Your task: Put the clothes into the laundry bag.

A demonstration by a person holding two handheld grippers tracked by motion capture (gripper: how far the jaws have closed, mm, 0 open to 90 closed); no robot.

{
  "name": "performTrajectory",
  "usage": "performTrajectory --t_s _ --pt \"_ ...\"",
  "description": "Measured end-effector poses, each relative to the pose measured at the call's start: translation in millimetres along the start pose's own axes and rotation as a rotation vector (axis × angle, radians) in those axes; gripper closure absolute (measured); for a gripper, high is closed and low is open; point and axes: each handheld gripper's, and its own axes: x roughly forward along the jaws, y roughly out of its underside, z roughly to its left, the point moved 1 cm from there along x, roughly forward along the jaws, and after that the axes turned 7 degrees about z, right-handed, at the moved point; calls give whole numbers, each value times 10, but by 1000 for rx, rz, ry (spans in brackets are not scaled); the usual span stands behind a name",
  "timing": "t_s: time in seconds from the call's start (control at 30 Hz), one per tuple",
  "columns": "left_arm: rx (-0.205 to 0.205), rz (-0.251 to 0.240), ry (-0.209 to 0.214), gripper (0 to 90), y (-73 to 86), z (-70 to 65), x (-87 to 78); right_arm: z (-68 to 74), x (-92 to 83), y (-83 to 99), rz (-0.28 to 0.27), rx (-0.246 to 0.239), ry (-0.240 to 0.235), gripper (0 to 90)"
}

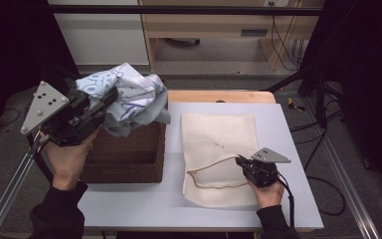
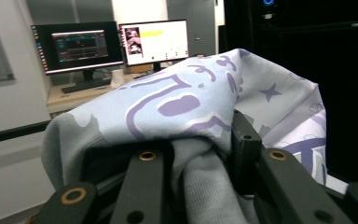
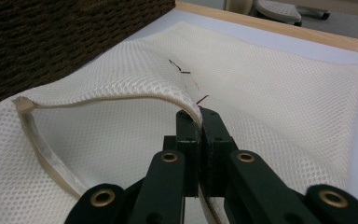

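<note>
Above the brown wicker basket (image 1: pixel 124 154), the left tongs (image 1: pixel 110 96) are raised in the air and clenched on a light blue cloth (image 1: pixel 127 97) with purple drawings; the cloth hangs bunched from the jaws, over the far part of the basket. Right of the basket, a cream mesh bag (image 1: pixel 219 134) lies flat on the grey worktop (image 1: pixel 174 199). At its near right side the right tongs (image 1: pixel 238 160) are low, closed tightly on the upper edge of the bag's mouth. This edge is lifted a little, so the mouth stands open toward the basket.
</note>
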Motion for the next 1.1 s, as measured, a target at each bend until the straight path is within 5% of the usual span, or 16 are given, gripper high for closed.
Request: performTrajectory --t_s 0.47,1.1 --pt "28 16 178 703 16 -614 108 -12 4 -5 -3 6 1 875" --pt "47 63 352 702 239 -1177 81 -23 9 -12 -6 14 5 876"
